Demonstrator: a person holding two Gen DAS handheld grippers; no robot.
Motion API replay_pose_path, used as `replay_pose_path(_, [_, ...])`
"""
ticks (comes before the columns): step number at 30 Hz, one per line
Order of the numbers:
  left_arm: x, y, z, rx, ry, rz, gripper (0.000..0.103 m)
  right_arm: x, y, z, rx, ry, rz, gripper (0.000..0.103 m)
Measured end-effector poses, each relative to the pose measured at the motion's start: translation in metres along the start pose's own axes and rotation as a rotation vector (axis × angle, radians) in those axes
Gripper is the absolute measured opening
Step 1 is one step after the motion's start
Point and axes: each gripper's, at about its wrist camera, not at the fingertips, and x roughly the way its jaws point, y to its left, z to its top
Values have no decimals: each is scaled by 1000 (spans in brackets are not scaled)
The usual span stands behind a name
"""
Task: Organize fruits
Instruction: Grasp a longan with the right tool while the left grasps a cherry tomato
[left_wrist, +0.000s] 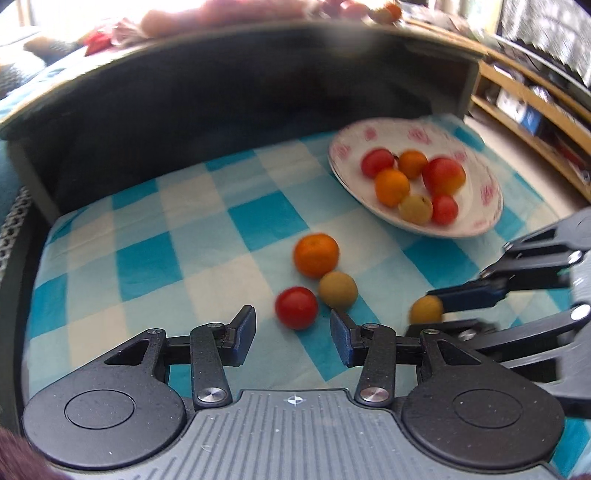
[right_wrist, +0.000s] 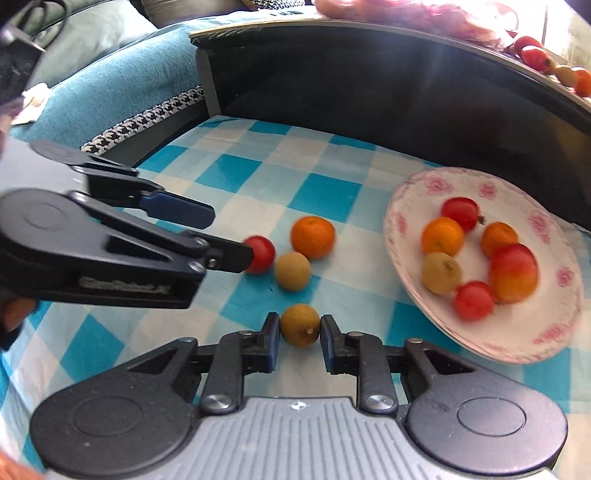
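On the blue checked cloth lie a red tomato (left_wrist: 296, 307), a tan longan (left_wrist: 338, 290) and an orange (left_wrist: 316, 255). My left gripper (left_wrist: 292, 334) is open and empty, just short of the tomato (right_wrist: 260, 254). My right gripper (right_wrist: 300, 338) is shut on a second tan longan (right_wrist: 300, 325), low over the cloth; it shows in the left wrist view (left_wrist: 426, 309) too. A white flowered plate (right_wrist: 410, 206) at the right holds several fruits: oranges, tomatoes, a longan and a red-yellow fruit (right_wrist: 513, 272).
A dark raised ledge (left_wrist: 221, 96) walls the back of the cloth, with more fruit (right_wrist: 535, 55) on top of it. A wooden shelf (left_wrist: 535, 103) stands at the right. A teal cushion (right_wrist: 110, 81) lies to the left.
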Motion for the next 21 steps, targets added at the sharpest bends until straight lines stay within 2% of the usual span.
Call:
replay_pose_path(7, [14, -3, 4, 26, -1, -14, 49, -11, -11, -11, 13, 22, 5, 27])
replay_pose_path(9, [15, -3, 4, 28, -3, -16, 46, -11, -12, -12, 18, 25, 10, 27])
replay_pose_path(12, [15, -4, 4, 17, 6, -31, 35, -11, -13, -13, 23, 24, 14, 27])
replay_pose_path(21, [-4, -19, -16, 4, 49, -52, 34, -15, -15, -22, 27, 40, -4, 27])
